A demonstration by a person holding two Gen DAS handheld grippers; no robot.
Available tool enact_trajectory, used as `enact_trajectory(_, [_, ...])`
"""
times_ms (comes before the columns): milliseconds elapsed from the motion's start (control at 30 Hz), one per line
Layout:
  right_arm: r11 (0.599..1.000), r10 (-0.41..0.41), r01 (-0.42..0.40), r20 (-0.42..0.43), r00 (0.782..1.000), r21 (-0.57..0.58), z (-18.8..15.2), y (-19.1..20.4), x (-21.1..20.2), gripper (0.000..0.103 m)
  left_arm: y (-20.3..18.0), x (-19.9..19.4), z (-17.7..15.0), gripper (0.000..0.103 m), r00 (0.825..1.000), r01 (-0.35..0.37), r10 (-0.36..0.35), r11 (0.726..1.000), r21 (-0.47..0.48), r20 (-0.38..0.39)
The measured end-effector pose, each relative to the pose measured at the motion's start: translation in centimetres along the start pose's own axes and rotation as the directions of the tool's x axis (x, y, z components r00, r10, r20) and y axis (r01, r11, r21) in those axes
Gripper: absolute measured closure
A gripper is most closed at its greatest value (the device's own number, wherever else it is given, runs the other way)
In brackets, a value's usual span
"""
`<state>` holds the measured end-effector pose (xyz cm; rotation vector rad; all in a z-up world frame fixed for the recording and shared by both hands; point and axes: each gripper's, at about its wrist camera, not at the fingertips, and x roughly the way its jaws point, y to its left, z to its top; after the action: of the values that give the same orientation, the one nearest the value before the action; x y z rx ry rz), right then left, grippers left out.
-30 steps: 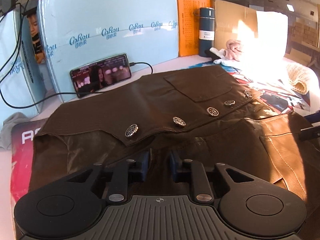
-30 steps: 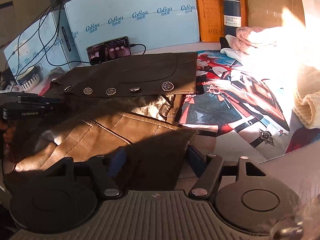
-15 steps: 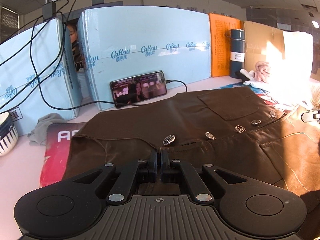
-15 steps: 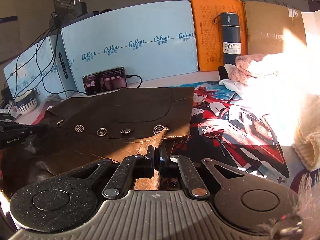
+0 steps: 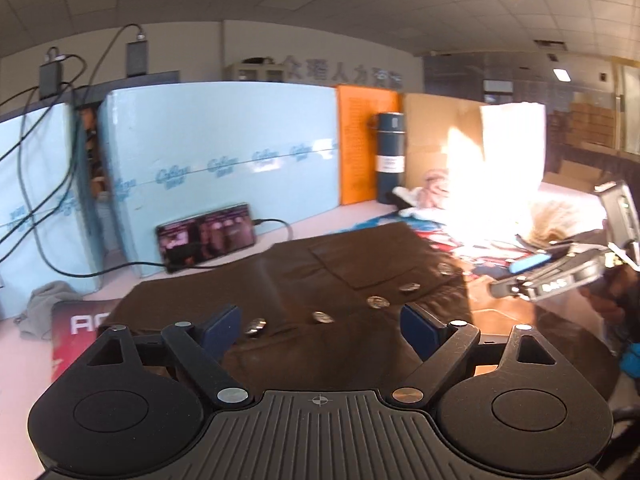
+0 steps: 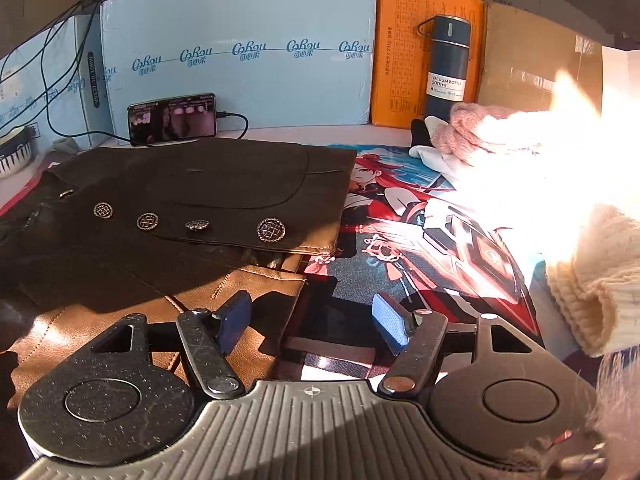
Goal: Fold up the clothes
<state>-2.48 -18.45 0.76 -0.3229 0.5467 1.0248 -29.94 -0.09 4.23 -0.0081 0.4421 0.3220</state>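
A brown leather jacket (image 5: 352, 280) with a row of metal buttons (image 5: 378, 301) lies flat on the table, its dark front panel folded over the tan side (image 6: 120, 332). My left gripper (image 5: 320, 330) hovers above the jacket's near edge, jaws opening wide with nothing between them. My right gripper (image 6: 312, 322) is low over the jacket's right-hand corner, jaws opening. Its left pad (image 6: 236, 318) is above the tan leather and its right pad is above the printed mat (image 6: 420, 240); neither presses on anything. In the left wrist view the right gripper (image 5: 548, 276) appears at the far right, held by a hand.
A phone (image 6: 172, 118) on a cable leans against light-blue foam boards (image 6: 240, 52) at the back. A dark vacuum bottle (image 6: 446, 68) stands before an orange board. Pink and cream knitwear (image 6: 588, 280) lies in glare on the right. A grey cloth (image 5: 44, 304) lies far left.
Half a second ago both grippers were shut at the jacket's near edge; now both have opened and let it go. The left gripper has lifted and tilted up.
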Motion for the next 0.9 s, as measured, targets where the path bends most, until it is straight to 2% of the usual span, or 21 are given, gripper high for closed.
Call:
enact_trajectory(67, [1.0, -0.005, 0.005, 0.022, 1.0, 0.003, -0.1, 0.1, -0.7, 0.033, -1.5, 0.9, -0.6, 0.012, 0.997, 0.033, -0.029, 0.997, 0.068, -0.068])
enact_trajectory(133, [1.0, -0.006, 0.006, 0.059, 0.998, -0.005, -0.2, 0.3, -1.7, 0.026, -2.4, 2.2, -1.5, 0.012, 0.99, -0.003, 0.023, 0.99, 0.142, -0.138])
enact_trajectory(200, [0.999, 0.035, -0.03, 0.13, 0.991, -0.039, -0.7, 0.8, -3.3, 0.018, -2.4, 3.3, -2.3, 0.012, 0.98, -0.034, 0.064, 0.987, 0.16, -0.191])
enact_trajectory(267, [0.992, 0.117, -0.105, 0.185, 0.976, -0.07, -1.3, 0.9, -4.9, 0.013, -1.9, 3.5, -2.6, 0.012, 0.978, -0.053, 0.079, 0.99, 0.134, -0.195])
enact_trajectory(333, [0.978, 0.201, -0.184, 0.22, 0.955, -0.094, -1.8, 0.8, -6.2, 0.007, -1.6, 2.5, -2.5, 0.012, 0.984, -0.077, 0.094, 0.99, 0.116, -0.149])
enact_trajectory(400, [0.96, 0.279, -0.263, 0.222, 0.934, -0.099, -2.2, 0.6, -7.0, 0.005, -1.3, 0.8, -2.1, 0.012, 0.993, -0.087, 0.094, 0.991, 0.097, -0.069])
enact_trajectory(467, [0.945, 0.326, -0.311, 0.216, 0.92, -0.099, -2.5, 0.6, -7.3, 0.005, -1.3, -1.5, -1.8, 0.011, 0.999, -0.047, 0.047, 0.993, 0.105, 0.008])
enact_trajectory(533, [0.94, 0.34, -0.329, 0.218, 0.915, -0.088, -2.7, 0.5, -7.5, 0.005, -1.9, -3.5, -1.9, 0.0, 0.999, 0.001, -0.009, 0.986, 0.166, 0.047])
enact_trajectory(600, [0.937, 0.349, -0.341, 0.221, 0.911, -0.073, -2.9, 0.4, -7.5, 0.005, -3.0, -4.8, -2.4, 0.0, 0.998, 0.049, -0.058, 0.964, 0.262, 0.026])
enact_trajectory(733, [0.931, 0.361, -0.362, 0.228, 0.904, -0.041, -3.1, 0.1, -7.3, 0.005, -5.3, -5.6, -3.7, 0.0, 0.983, 0.18, -0.149, 0.897, 0.404, -0.107])
enact_trajectory(800, [0.928, 0.367, -0.371, 0.234, 0.9, -0.031, -3.1, 0.0, -7.2, 0.005, -6.3, -5.1, -4.4, 0.0, 0.974, 0.214, -0.157, 0.873, 0.438, -0.164])
enact_trajectory(900, [0.922, 0.38, -0.387, 0.24, 0.893, -0.018, -3.2, -0.1, -7.2, 0.005, -7.8, -4.1, -5.5, 0.0, 0.97, 0.223, -0.14, 0.842, 0.491, -0.2])
